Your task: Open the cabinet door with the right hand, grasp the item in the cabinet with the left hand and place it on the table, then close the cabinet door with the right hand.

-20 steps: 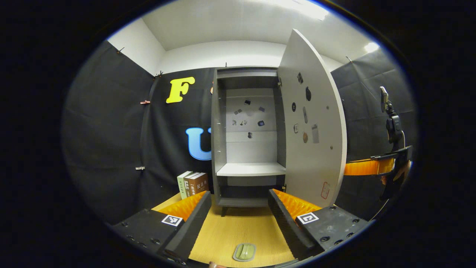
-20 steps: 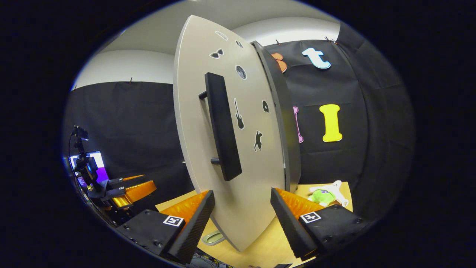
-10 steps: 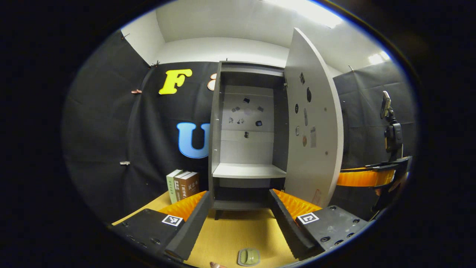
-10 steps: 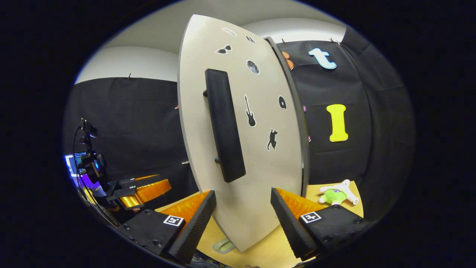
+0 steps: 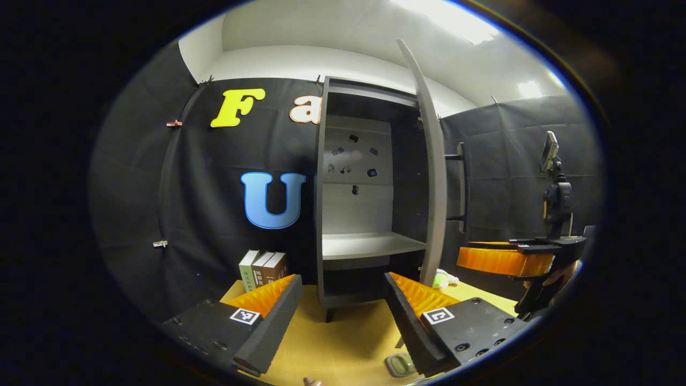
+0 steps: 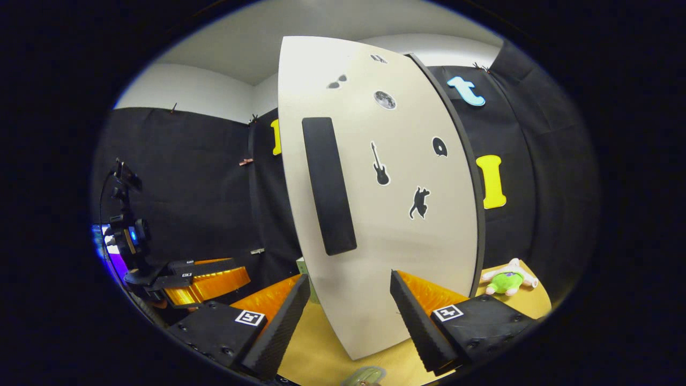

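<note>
The grey cabinet (image 5: 370, 177) stands on the wooden table (image 5: 343, 343), its shelf (image 5: 370, 244) bare. Its door (image 5: 431, 171) is half swung in and edge-on in the left gripper view. In the right gripper view the door (image 6: 396, 230) faces me closely, with its black bar handle (image 6: 328, 185) at its left. A small pale green item (image 5: 399, 365) lies on the table near me, partly behind a finger; it also peeks in as the green item (image 6: 364, 376). My left gripper (image 5: 340, 316) is open and holds nothing. My right gripper (image 6: 348, 316) is open just in front of the door's lower part.
Three books (image 5: 262, 267) stand left of the cabinet. A green and white plush toy (image 6: 506, 279) lies on the table right of the door. The right gripper (image 5: 504, 260) hangs beyond the door's edge. A phone stand (image 5: 554, 187) rises behind it.
The door has swung a good way toward the cabinet, from wide open to about half shut. My right gripper has followed its face. The left gripper view has shifted, so the green item now sits lower right.
</note>
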Action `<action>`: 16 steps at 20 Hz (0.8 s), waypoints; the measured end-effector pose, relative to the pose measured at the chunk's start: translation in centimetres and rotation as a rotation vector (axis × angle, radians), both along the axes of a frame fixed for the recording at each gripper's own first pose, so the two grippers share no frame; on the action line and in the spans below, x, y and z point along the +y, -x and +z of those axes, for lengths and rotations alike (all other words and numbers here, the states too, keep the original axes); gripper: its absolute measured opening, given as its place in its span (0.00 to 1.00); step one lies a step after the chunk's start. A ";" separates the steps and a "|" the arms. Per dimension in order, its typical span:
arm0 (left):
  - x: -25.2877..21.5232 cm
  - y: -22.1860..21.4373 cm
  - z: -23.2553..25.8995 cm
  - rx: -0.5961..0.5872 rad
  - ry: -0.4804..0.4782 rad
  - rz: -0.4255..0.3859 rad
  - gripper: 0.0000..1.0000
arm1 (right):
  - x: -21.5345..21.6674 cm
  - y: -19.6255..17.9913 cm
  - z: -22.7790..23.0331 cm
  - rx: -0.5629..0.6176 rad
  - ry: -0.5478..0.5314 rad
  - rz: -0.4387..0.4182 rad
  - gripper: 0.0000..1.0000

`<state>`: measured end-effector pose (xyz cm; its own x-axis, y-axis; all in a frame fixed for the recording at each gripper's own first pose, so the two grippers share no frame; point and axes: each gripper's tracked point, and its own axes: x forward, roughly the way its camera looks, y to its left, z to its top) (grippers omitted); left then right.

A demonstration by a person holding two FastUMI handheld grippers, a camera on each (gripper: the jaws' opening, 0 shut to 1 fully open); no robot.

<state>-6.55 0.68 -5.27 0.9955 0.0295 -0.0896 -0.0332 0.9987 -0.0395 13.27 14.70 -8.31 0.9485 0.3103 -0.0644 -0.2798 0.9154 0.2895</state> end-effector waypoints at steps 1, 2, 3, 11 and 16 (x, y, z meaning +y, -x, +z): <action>0.1 -0.4 -0.1 -0.001 0.010 -0.008 0.92 | -0.7 0.2 -0.1 0.000 0.028 -0.032 0.98; 0.1 -0.7 -0.1 -0.004 0.019 -0.013 0.95 | -1.7 0.4 0.2 -0.008 0.057 -0.070 0.98; -0.1 -1.0 0.2 -0.012 0.024 -0.017 0.95 | -2.8 0.3 0.7 -0.020 0.091 -0.113 0.98; -3.9 -3.6 0.8 -0.030 0.047 -0.018 0.95 | -8.3 0.1 2.8 -0.112 0.304 -0.247 0.97; -5.2 -4.6 1.4 -0.033 0.026 -0.008 0.95 | -9.7 0.4 2.1 -0.097 0.279 -0.230 0.97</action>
